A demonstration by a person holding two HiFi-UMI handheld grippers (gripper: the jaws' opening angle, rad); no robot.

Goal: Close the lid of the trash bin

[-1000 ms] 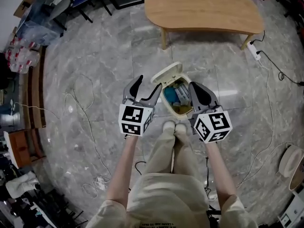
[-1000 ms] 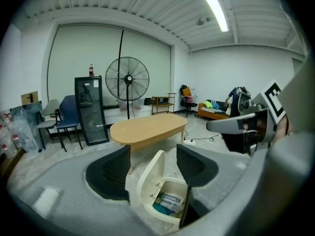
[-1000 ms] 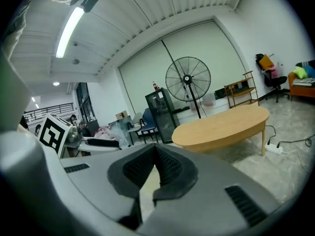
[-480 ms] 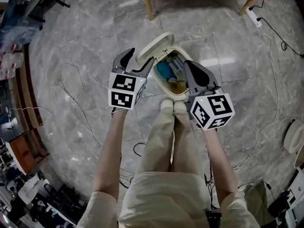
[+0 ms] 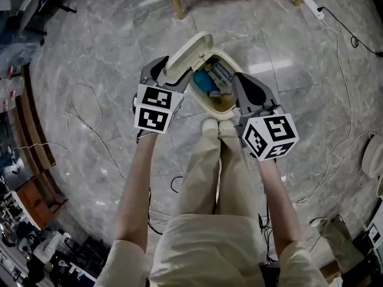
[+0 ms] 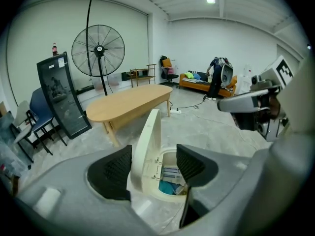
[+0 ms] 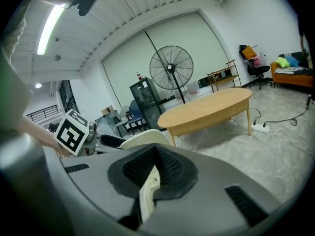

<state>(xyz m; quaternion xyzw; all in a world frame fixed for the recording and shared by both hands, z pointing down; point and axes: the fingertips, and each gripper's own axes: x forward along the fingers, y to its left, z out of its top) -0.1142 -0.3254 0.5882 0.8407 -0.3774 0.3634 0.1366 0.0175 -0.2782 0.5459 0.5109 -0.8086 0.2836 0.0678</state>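
Straddling the raised lid [image 6: 146, 146], jaws wide, the left gripper [image 6: 153, 167] sees litter [image 6: 171, 178] in the trash bin [image 6: 169, 159] — the right gripper [image 7: 156, 162], jaws pinched together, doesn't.

Cream trash bin [image 5: 209, 106], grey marbled floor [image 5: 90, 52]

left gripper [image 5: 166, 70] agape, right gripper [image 5: 243, 80] closed

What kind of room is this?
Probably a big workroom or studio: a tall standing fan, a long wooden table and an orange sofa stand on a wide grey stone floor.
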